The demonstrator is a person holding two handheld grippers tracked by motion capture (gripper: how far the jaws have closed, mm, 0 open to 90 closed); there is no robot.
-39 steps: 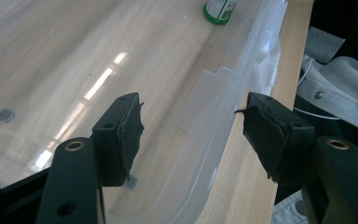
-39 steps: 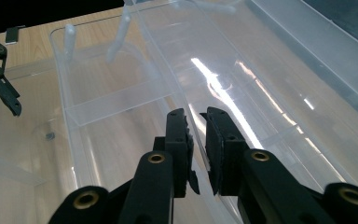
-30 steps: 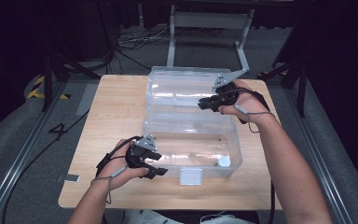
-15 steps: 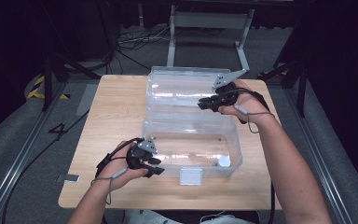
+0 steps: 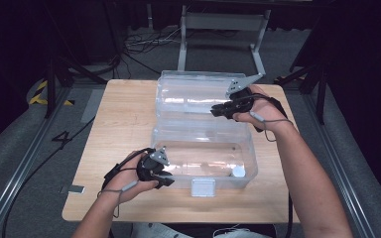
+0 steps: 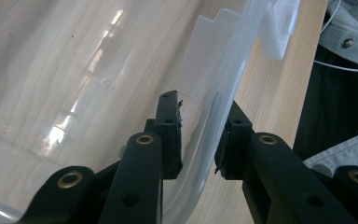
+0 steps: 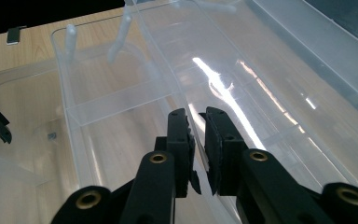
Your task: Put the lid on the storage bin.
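A clear plastic box [image 5: 203, 148] stands on the wooden table [image 5: 124, 124], and its clear lid [image 5: 193, 91] lies open behind it. At the box's near left corner my left gripper [image 5: 164, 177] straddles the rim [image 6: 214, 107]. Its jaws have just been closing, one pad inside the wall and one outside, pressing on it [image 6: 199, 154]. My right gripper [image 5: 216, 111] is at the far right, shut on the thin clear edge [image 7: 168, 70] where lid and box meet [image 7: 199, 154].
A small round pale thing [image 5: 238, 171] lies on the box's floor near its front right corner. A white latch [image 5: 203, 187] hangs at the front wall. Bare tabletop lies left of the box. Metal frame legs [image 5: 223, 29] stand behind the table.
The left gripper's jaws have narrowed from wide apart onto the box's rim. Neither hand has moved, and the right gripper's hold looks the same.
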